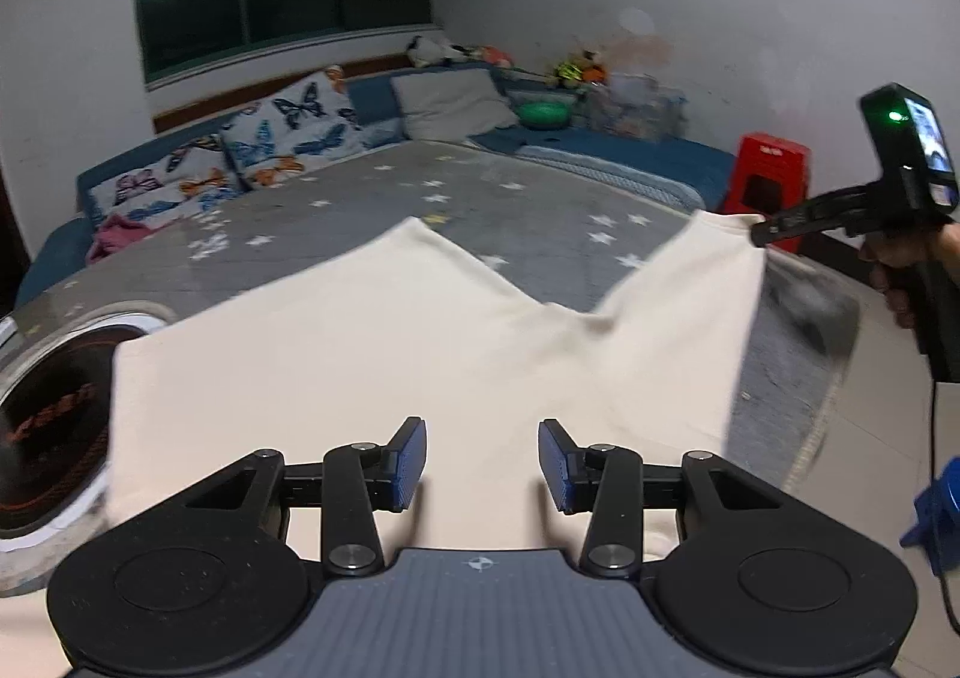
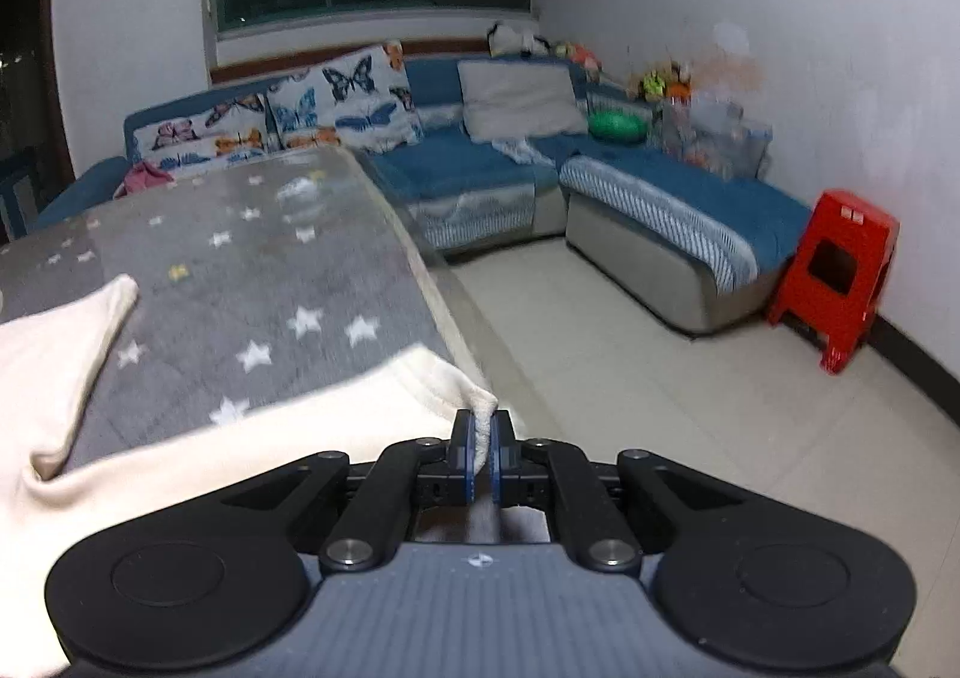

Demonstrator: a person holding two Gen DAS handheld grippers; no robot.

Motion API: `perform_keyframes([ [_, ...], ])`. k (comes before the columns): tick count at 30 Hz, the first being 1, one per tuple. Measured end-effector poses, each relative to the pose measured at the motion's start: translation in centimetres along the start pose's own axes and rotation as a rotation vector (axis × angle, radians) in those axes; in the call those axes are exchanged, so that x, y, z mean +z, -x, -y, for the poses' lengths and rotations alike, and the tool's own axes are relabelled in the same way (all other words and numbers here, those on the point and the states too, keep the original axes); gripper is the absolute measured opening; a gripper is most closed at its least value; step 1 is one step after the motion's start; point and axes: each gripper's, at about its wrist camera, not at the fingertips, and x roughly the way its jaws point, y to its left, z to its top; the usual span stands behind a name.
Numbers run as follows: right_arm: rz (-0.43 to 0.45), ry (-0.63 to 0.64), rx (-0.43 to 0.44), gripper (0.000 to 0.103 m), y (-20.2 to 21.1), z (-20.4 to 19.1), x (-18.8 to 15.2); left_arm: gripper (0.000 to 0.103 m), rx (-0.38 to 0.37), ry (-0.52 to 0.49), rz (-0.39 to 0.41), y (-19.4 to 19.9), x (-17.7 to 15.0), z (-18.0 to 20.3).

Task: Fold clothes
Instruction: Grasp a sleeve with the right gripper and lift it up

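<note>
A cream garment (image 1: pixel 390 354) lies spread on a grey star-patterned table cover (image 1: pixel 528 210). My left gripper (image 1: pixel 483 465) is open just above the garment's near part, with nothing between its blue pads. My right gripper (image 2: pixel 480 462) is shut on a corner of the garment (image 2: pixel 444 384) near the table's right edge. In the left wrist view the right gripper (image 1: pixel 762 231) holds that far right corner lifted. The garment's other far corner (image 2: pixel 114 294) lies flat on the cover.
A dark round inset (image 1: pixel 48 426) sits in the table at the left. A blue corner sofa (image 2: pixel 480 168) with butterfly cushions stands behind. A red plastic stool (image 2: pixel 840 270) stands by the right wall. Pale tiled floor (image 2: pixel 630 378) lies right of the table.
</note>
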Motion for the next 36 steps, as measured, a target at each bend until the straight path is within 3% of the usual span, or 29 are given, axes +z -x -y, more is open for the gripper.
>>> perform_keyframes([
  [7,-0.003,-0.039,0.026,0.014,-0.5,0.8,-0.6,0.047,-0.016,-0.024,0.003,-0.3,0.6,1.1],
  [10,-0.002,-0.027,0.039,0.007,-0.4,0.8,-0.6,0.048,-0.021,-0.023,0.014,-0.6,1.1,1.5],
  [15,0.039,-0.015,0.052,0.005,1.0,0.7,0.2,0.052,-0.034,-0.030,0.020,-1.2,1.7,2.4],
  [21,0.100,0.003,0.057,0.005,3.3,0.7,1.6,0.052,-0.110,-0.014,0.036,-2.4,2.7,3.2],
  [29,0.112,0.004,0.053,0.005,4.2,0.7,1.3,0.052,-0.180,0.028,0.012,-5.6,3.8,3.7],
  [36,0.170,0.017,0.085,0.005,7.0,0.0,2.1,0.065,-0.241,0.064,-0.006,-6.4,3.5,3.5],
])
